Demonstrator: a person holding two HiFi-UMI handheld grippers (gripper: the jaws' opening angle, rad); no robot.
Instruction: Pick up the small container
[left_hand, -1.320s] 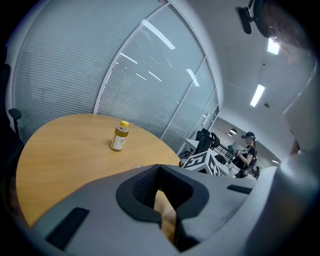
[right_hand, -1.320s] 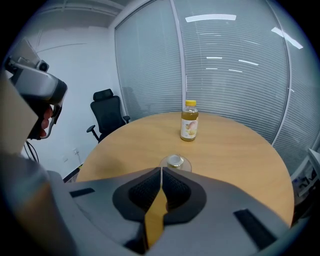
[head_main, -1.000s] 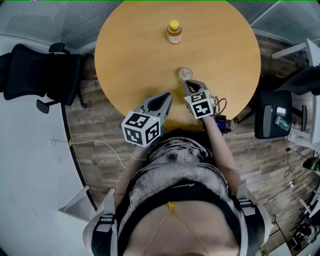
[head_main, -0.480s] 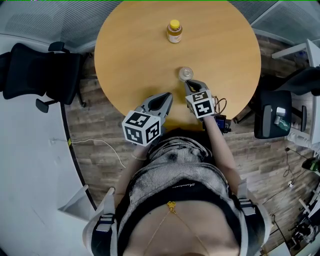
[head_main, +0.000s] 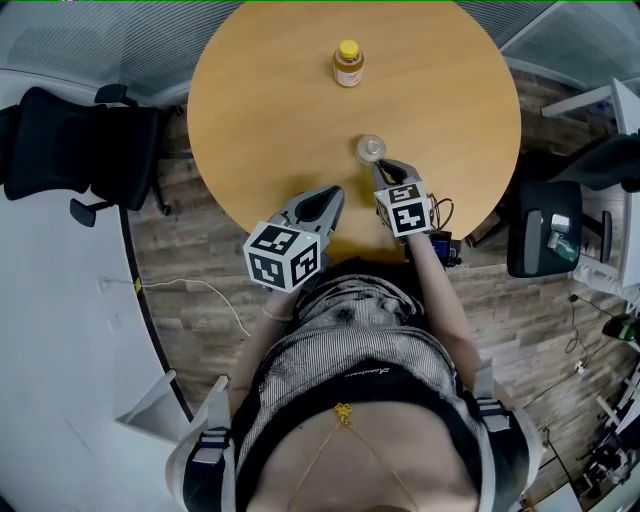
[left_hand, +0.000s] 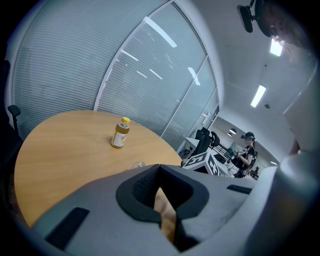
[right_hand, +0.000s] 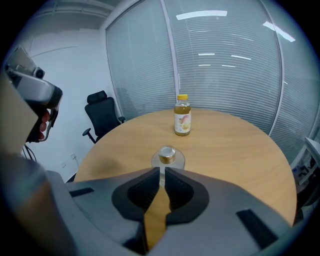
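Note:
The small container (head_main: 371, 149), a clear low jar with a metal knob lid, stands on the round wooden table (head_main: 270, 90) near its front edge. My right gripper (head_main: 383, 168) is just in front of the jar, shut and holding nothing. In the right gripper view the small container (right_hand: 167, 156) sits right beyond the fingertips of the right gripper (right_hand: 162, 171). My left gripper (head_main: 331, 194) hovers over the table's near rim to the left, shut and empty. The left gripper (left_hand: 159, 166) hides most of the small container (left_hand: 138, 164) in its own view.
A juice bottle with a yellow cap (head_main: 348, 63) stands upright at the far middle of the table, seen also as the bottle (right_hand: 182, 116). A black office chair (head_main: 70, 150) is at the left, another chair (head_main: 545, 228) at the right. Glass walls with blinds ring the room.

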